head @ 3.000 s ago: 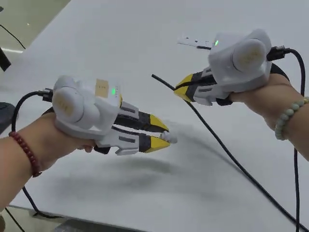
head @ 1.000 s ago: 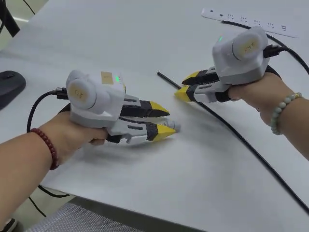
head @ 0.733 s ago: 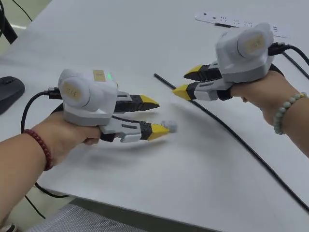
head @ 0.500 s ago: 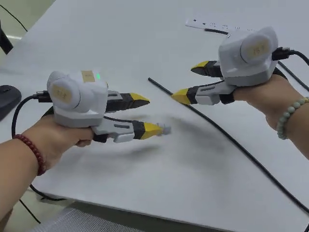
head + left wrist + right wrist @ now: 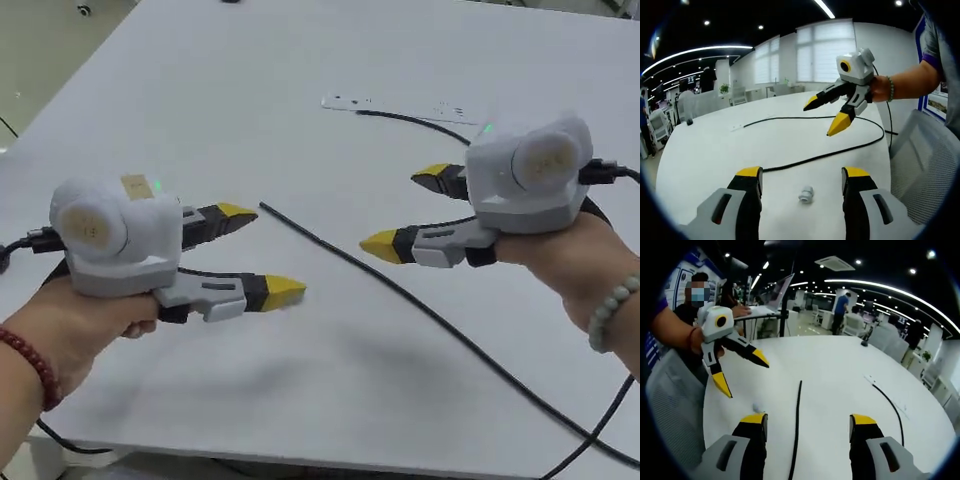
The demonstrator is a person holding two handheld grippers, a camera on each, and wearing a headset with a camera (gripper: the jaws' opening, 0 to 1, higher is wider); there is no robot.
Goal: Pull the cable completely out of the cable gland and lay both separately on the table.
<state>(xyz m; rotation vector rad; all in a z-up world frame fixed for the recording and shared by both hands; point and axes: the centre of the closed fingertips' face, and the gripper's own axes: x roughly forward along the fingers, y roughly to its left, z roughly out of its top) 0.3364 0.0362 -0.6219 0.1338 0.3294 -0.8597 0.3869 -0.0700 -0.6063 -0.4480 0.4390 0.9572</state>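
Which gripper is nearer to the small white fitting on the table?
Left. The fitting lies just ahead, between the left gripper's open jaws; the right gripper hangs farther away, across the cable.

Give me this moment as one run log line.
left gripper open, empty | right gripper open, empty | cable gland on table, apart from cable | cable flat on table
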